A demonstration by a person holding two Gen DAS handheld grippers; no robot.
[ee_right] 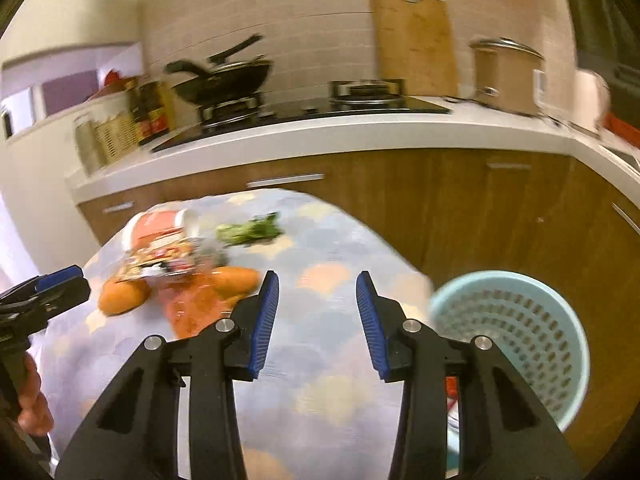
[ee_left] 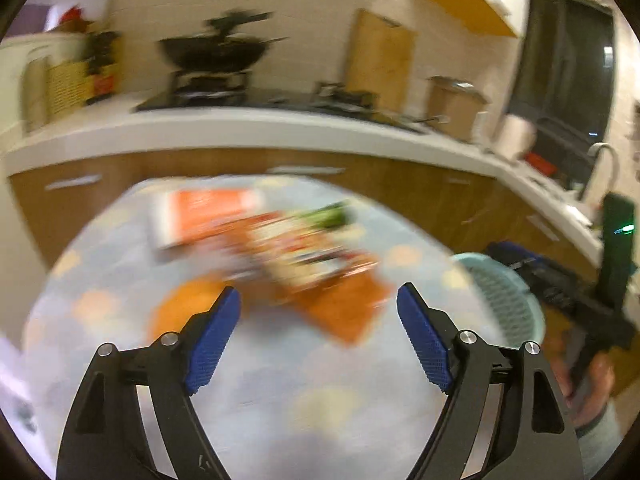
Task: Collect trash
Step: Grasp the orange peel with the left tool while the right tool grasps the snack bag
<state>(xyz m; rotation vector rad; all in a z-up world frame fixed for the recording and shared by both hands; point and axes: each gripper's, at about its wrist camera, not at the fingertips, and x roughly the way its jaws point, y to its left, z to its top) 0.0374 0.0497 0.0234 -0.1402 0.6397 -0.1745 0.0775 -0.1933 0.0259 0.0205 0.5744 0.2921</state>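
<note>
My left hand-held gripper (ee_left: 319,306) hangs above the table (ee_left: 260,392) with its blue pads spread wide and nothing between them. Just past its fingertips lies the trash pile (ee_left: 296,256): a heap of orange and printed wrappers, badly blurred in the left wrist view, so I cannot separate the pieces there. An orange wrapper corner (ee_left: 344,312) reaches into the gap ahead of the pads but does not touch them.

From the right wrist view the pile is clearer. A red-and-white cup (ee_right: 158,228) lies on its side at the far left of the table, a printed packet (ee_right: 160,262) rests against it, an orange wrapper (ee_right: 192,304) spreads below that, and a green scrap (ee_right: 248,232) sits apart, further back toward the middle.

My right hand-held gripper (ee_right: 317,292) is also open and empty, held over bare cloud-patterned tablecloth. The pile lies ahead and to its left, the nearest orange edge just beside its left pad. The pale blue perforated basket (ee_right: 560,344) stands off the table's right edge, close to the right finger. The left hand-held gripper shows at the left border of this view, near the pile.
</note>
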